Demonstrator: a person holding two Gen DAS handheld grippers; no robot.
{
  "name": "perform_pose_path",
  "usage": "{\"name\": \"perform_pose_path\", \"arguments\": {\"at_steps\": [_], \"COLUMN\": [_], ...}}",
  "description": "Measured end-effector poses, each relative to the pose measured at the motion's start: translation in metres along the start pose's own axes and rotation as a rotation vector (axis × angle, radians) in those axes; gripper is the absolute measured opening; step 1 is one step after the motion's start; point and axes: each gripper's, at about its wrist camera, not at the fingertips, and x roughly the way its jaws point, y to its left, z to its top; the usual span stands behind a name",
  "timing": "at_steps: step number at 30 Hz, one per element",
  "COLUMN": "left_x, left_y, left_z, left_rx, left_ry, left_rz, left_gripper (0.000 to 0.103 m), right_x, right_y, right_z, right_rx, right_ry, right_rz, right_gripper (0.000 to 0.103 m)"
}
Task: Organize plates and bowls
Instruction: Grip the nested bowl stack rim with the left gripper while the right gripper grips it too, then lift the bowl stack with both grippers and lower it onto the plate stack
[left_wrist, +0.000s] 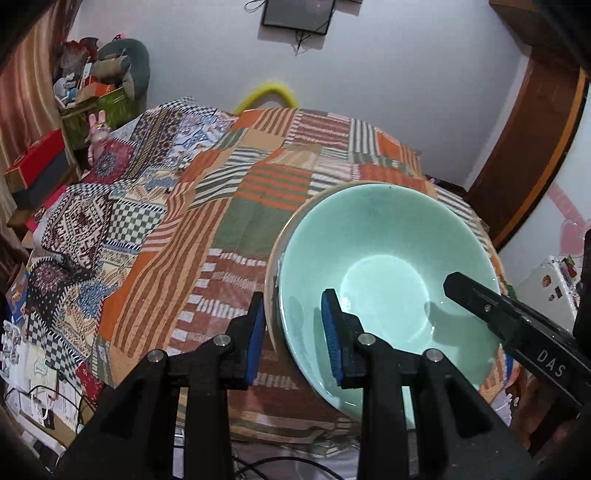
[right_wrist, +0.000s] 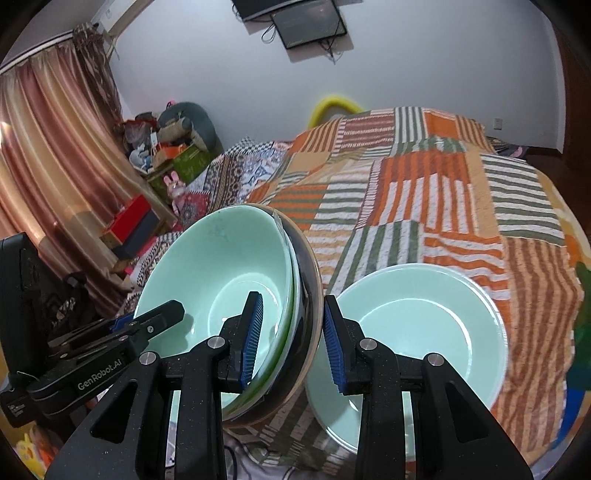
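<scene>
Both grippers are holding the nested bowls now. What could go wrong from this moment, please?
1. The stack of nested bowls is tilted and held only at its rim, by the left gripper on one side and the right gripper on the other. An inner bowl might slide out, or the rim might slip from the pads.
2. The pale green bowl lies right beside the right gripper, so a careless move could knock it.
3. The patchwork quilt looks soft, so bowls set down there may rock.

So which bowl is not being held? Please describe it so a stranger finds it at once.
Look at the bed under the striped patchwork blanket, at its near edge. There a pale green bowl sits flat, alone and empty. Its neighbour, the tilted stack of bowls, is gripped at opposite rims by the left hand-held gripper and the right hand-held gripper.
</scene>
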Motion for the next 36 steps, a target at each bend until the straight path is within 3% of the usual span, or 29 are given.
{"name": "perform_pose_path", "arguments": {"at_steps": [18, 36], "left_x": [-0.004, 0.039], "left_y": [-0.061, -0.104], "left_z": [0.003, -0.010], "left_rx": [0.097, 0.172], "left_ry": [-0.005, 0.096], "left_rz": [-0.085, -0.108], "left_gripper": [0.030, 0.030], "right_x": [-0.048, -0.057], "right_y": [-0.042, -0.080], "right_z": [-0.004, -0.023], "right_rx": [0.071, 0.147], "right_ry": [-0.081, -0.052], "right_rz": [-0.060, -0.143], "right_gripper": [0.030, 0.030]}}
